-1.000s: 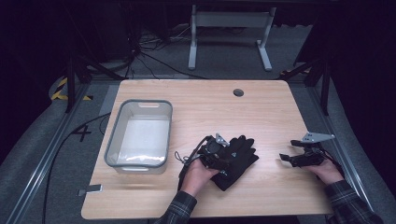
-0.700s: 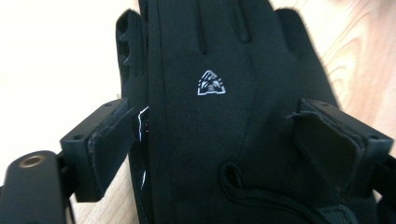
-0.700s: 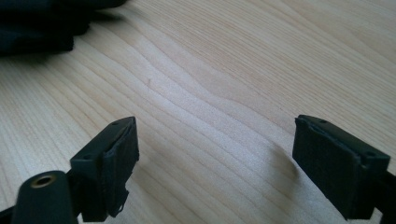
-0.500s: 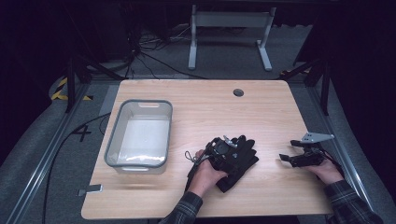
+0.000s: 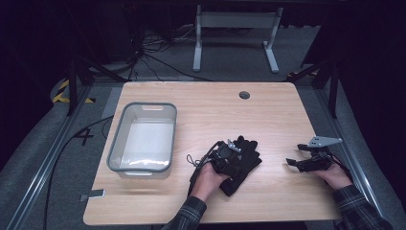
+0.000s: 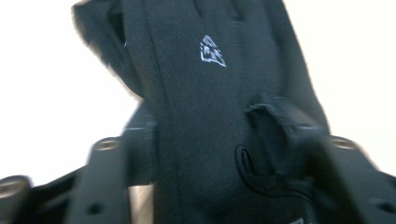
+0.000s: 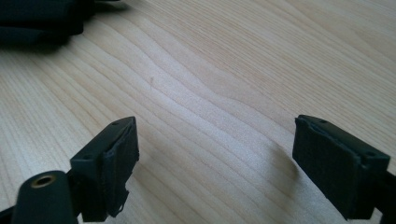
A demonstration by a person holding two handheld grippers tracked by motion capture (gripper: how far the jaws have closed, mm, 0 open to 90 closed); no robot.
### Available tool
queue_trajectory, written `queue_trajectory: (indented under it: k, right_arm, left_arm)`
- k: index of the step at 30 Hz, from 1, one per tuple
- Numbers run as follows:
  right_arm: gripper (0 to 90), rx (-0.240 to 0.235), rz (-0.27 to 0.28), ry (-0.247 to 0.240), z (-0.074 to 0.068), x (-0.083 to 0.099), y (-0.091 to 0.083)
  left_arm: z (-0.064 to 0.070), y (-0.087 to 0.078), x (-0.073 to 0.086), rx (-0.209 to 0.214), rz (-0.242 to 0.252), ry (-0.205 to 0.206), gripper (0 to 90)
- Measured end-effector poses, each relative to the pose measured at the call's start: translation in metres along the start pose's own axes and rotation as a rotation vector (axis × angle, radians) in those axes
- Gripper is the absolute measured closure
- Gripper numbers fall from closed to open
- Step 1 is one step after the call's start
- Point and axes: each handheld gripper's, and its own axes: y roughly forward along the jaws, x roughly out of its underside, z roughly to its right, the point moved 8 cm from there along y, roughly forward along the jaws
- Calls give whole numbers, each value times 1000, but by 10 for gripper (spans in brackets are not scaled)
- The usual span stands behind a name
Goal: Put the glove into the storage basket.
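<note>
Black knit glove point(image 6: 205, 116) sits between the left tool point(image 5: 229, 154), seemingly unclenched; right tool point(image 7: 215, 163) gapes over woodgrain table point(image 7: 233, 60).

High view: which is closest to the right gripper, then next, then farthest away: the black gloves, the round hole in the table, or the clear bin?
From the right gripper, at the table's right edge:
1. Black gloves, just to its left, under the left gripper.
2. Round hole, up near the table's far edge.
3. Clear bin, over on the table's left side.
</note>
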Motion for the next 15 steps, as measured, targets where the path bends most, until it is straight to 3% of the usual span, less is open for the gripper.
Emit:
queue_trajectory:
  k: [4, 11, 15]
  right_arm:
    - [154, -3, -3, -2, 0, 0, 1]
    - [154, -6, -16, -6, -1, 1, 1]
    - [153, -11, -28, -8, -2, 1, 3]
  left_arm:
    - [1, -1, -1, 27, 0, -4, 642]
    - [2, -7, -4, 50, 3, -29, 698]
    - [6, -13, -6, 60, 1, -20, 702]
